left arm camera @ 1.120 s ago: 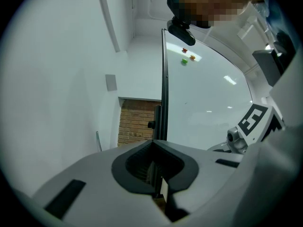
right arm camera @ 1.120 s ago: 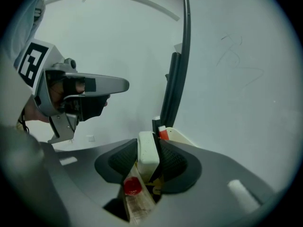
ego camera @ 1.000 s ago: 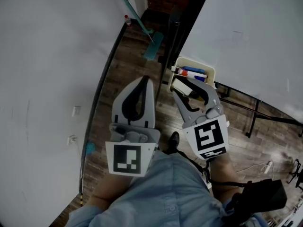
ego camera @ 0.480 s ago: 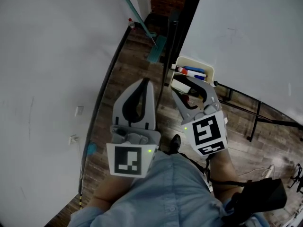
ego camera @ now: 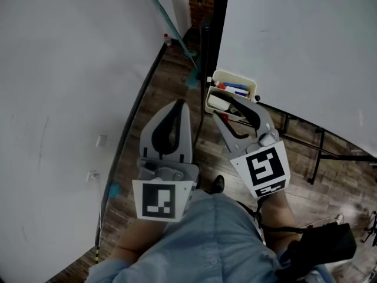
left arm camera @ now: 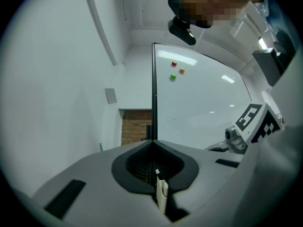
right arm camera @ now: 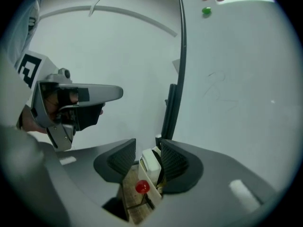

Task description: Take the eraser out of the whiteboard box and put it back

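Left hand-held gripper (ego camera: 180,103), left of the whiteboard box (ego camera: 234,76) – jaws pressed together, nothing in them. Right hand-held gripper (right arm camera: 147,146) just short of the box, jaws wide apart, gripping nothing – eraser (right arm camera: 150,164) lies inside the box's near end, markers (ego camera: 237,89) toward its far end.

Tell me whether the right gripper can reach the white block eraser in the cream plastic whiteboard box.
Likely yes: the right gripper is open at the cream plastic box, the white block eraser uncovered and in line with its jaws.
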`<control>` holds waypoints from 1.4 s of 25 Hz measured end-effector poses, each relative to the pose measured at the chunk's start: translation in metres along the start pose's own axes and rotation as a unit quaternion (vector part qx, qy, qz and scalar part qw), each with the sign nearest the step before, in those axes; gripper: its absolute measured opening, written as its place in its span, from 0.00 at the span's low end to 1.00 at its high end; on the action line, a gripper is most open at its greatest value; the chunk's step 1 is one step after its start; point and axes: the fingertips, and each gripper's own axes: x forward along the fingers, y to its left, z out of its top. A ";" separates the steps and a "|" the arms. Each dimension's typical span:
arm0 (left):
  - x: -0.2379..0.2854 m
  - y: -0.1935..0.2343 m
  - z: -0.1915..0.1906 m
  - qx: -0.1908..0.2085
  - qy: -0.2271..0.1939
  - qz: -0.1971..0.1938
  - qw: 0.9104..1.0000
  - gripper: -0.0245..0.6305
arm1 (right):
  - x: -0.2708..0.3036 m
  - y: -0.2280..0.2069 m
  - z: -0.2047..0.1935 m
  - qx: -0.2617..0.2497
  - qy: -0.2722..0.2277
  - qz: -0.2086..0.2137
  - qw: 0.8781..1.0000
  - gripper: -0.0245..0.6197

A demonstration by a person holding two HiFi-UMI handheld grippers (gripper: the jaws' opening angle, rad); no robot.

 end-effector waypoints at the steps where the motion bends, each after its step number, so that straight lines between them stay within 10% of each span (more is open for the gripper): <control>1: -0.002 -0.003 0.004 0.002 -0.005 0.001 1.000 0.04 | -0.007 -0.002 0.005 0.008 -0.014 -0.003 1.000 0.29; 13: -0.030 -0.060 0.033 0.027 -0.032 -0.017 0.999 0.04 | -0.101 -0.024 0.066 0.064 -0.193 -0.042 0.978 0.04; 35: -0.033 -0.089 0.045 0.041 -0.048 -0.022 0.998 0.04 | -0.132 -0.020 0.077 0.050 -0.228 -0.030 0.972 0.04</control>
